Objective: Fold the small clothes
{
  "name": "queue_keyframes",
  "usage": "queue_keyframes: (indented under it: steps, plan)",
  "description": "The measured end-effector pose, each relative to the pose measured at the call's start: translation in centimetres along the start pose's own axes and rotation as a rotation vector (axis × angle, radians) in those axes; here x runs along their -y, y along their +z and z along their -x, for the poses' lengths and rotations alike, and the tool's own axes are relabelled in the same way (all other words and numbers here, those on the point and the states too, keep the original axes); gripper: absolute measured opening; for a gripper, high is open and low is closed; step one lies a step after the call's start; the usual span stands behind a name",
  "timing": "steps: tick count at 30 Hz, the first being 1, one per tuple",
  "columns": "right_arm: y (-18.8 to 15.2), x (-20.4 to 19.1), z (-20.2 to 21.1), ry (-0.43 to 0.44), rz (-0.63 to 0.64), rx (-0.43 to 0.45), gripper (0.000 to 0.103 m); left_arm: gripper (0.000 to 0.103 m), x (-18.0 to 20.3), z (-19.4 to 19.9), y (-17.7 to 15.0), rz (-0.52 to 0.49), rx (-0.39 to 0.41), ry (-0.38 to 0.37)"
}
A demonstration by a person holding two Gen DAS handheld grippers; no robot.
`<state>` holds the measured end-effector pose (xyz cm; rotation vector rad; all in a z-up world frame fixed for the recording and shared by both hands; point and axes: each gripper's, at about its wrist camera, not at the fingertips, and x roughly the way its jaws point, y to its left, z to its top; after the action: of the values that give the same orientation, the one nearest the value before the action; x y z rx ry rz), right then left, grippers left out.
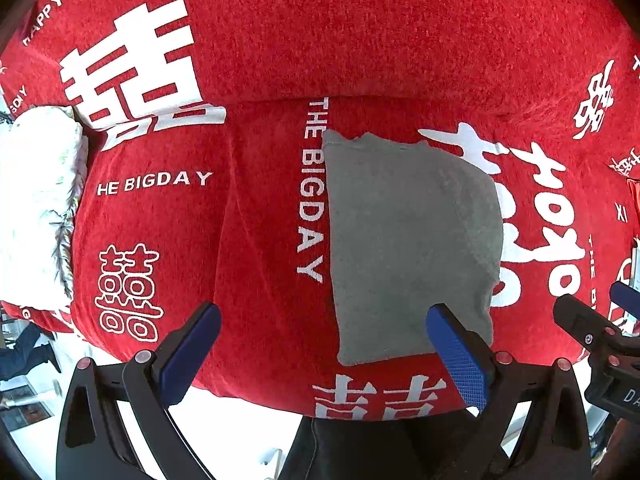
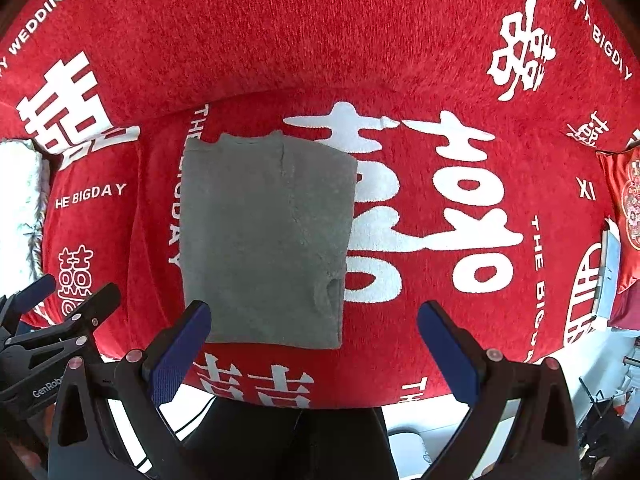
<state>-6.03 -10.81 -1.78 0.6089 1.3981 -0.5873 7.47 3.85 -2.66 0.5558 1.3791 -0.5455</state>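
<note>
A small grey garment [image 1: 412, 240] lies folded into a flat rectangle on the red sofa seat; it also shows in the right wrist view [image 2: 268, 236]. My left gripper [image 1: 324, 316] is open and empty, hovering above the garment's near left edge, its right finger [image 1: 456, 352] over the near right corner. My right gripper [image 2: 314, 312] is open and empty, hovering over the garment's near right corner, its left finger [image 2: 184, 344] over the near left edge. Each gripper shows at the other view's edge.
The red sofa cover [image 1: 160, 200] with white lettering spans seat and backrest [image 2: 320, 32]. A white patterned cushion [image 1: 36, 208] lies at the left end. A red embroidered cushion [image 2: 628, 208] sits at the right. Dark trousers [image 2: 280, 440] and a white floor show below.
</note>
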Motion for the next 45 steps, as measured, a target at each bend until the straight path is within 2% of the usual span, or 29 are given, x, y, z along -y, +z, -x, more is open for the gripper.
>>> queue_keyframes:
  steps: [34,45]
  plan:
    - [0.1,-0.1,0.0,-0.012,-0.007,0.002,0.103,0.103,0.1,-0.5,-0.3,0.015,-0.018,-0.005]
    - [0.3,0.0,-1.3,-0.019,-0.019,-0.001,0.103,0.103,0.6,-2.7,0.0,0.001,-0.043,-0.017]
